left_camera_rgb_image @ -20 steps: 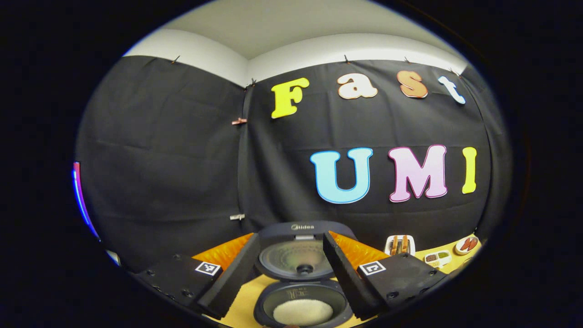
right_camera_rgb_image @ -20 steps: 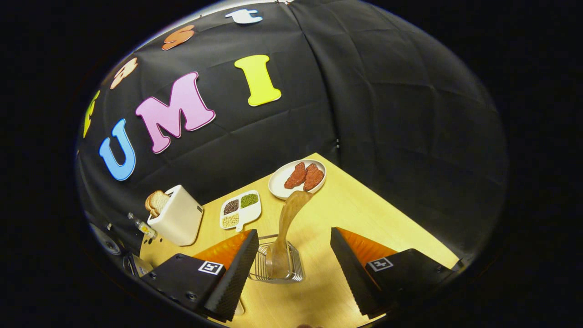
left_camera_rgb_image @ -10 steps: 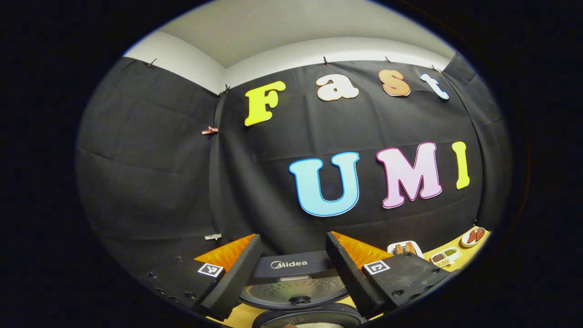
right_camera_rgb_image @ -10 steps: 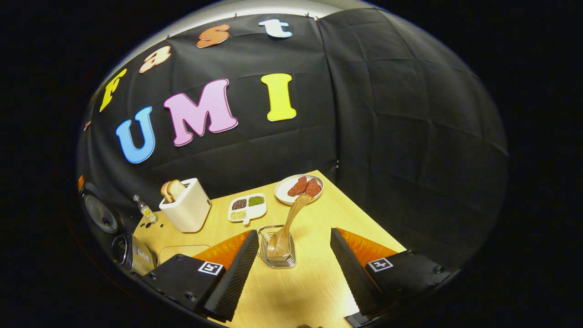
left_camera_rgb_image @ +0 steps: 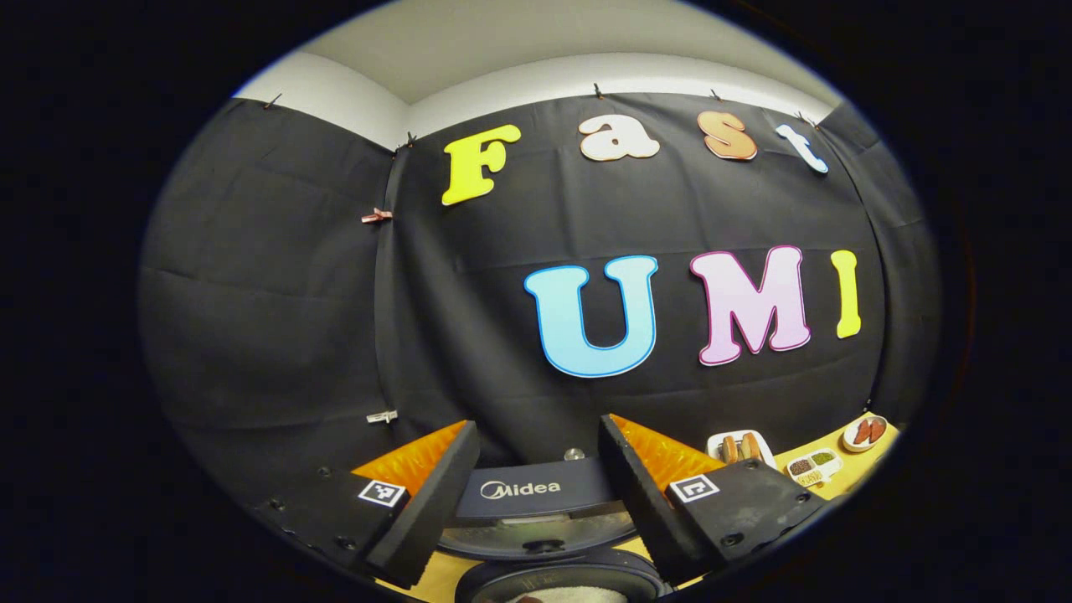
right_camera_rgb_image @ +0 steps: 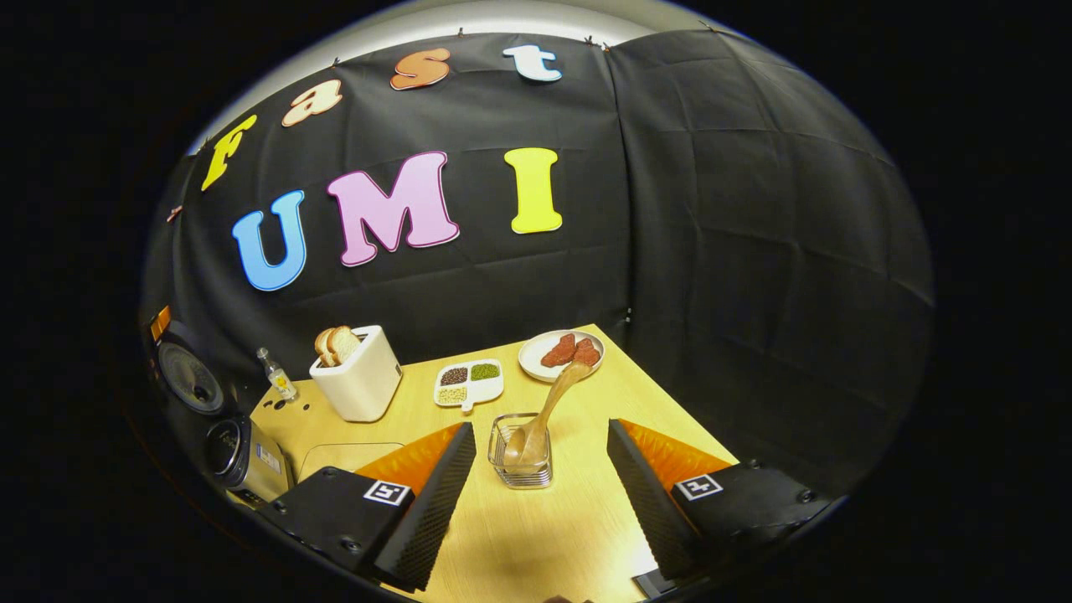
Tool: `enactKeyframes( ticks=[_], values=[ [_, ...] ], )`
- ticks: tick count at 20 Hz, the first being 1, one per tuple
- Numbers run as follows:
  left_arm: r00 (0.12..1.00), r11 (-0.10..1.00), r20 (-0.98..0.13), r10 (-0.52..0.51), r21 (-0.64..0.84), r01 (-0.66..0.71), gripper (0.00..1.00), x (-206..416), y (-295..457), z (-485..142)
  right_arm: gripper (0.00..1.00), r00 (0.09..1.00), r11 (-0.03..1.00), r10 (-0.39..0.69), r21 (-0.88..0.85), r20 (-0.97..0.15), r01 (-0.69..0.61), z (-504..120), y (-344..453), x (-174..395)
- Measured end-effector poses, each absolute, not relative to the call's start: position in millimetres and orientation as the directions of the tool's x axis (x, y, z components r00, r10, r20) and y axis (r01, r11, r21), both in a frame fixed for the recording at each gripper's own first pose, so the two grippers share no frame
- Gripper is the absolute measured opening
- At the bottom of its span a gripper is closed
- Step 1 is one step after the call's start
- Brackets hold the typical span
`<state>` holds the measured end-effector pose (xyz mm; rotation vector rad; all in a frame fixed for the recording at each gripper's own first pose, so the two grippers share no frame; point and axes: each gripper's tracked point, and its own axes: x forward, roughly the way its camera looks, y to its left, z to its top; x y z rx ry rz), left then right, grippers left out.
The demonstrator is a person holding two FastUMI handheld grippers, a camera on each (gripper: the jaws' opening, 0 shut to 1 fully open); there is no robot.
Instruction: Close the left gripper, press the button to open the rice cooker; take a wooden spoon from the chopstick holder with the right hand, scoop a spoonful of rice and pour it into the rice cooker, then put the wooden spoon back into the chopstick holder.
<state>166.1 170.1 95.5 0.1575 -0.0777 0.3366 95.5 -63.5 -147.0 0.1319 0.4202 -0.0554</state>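
The rice cooker [left_camera_rgb_image: 523, 494] stands open right below my left gripper [left_camera_rgb_image: 536, 429], its dark lid upright between the fingers and the pot rim [left_camera_rgb_image: 557, 582] at the bottom edge. That gripper is open and holds nothing. In the right gripper view the wooden spoon [right_camera_rgb_image: 548, 406] leans in the wire chopstick holder [right_camera_rgb_image: 521, 456] on the wooden table [right_camera_rgb_image: 544, 536]. My right gripper [right_camera_rgb_image: 540, 429] is open, drawn back from the holder with bare table in between. The open cooker [right_camera_rgb_image: 201, 394] sits at that view's far left.
A white toaster [right_camera_rgb_image: 356, 381] with bread, a small bottle [right_camera_rgb_image: 276, 374], a divided dish of seeds [right_camera_rgb_image: 467, 381] and a plate of meat [right_camera_rgb_image: 557, 352] stand along the back of the table. A flat clear tray [right_camera_rgb_image: 347, 456] lies near the left finger.
The left gripper has tilted up, so the cooker has sunk to the view's bottom. The right gripper has pulled back from the holder, with the spoon left standing in it.
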Motion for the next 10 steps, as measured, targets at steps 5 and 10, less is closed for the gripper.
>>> enactKeyframes(
  ticks=[5, 10],
  values=[
    [0.939, 0.938, -0.036, 0.341, 0.080, -0.337, 1.00, 127, 152, 70, 0.99, 0.905, 0.990, 0.013, 0.134, -0.424, 0.049, -158, -48, 100],
    [0.925, 0.938, -0.157, 0.347, 0.037, -0.345, 1.00, 91, 136, 36, 0.99, 0.893, 0.991, 0.069, 0.137, -0.445, -0.008, -171, -27, 100]
  ],
)
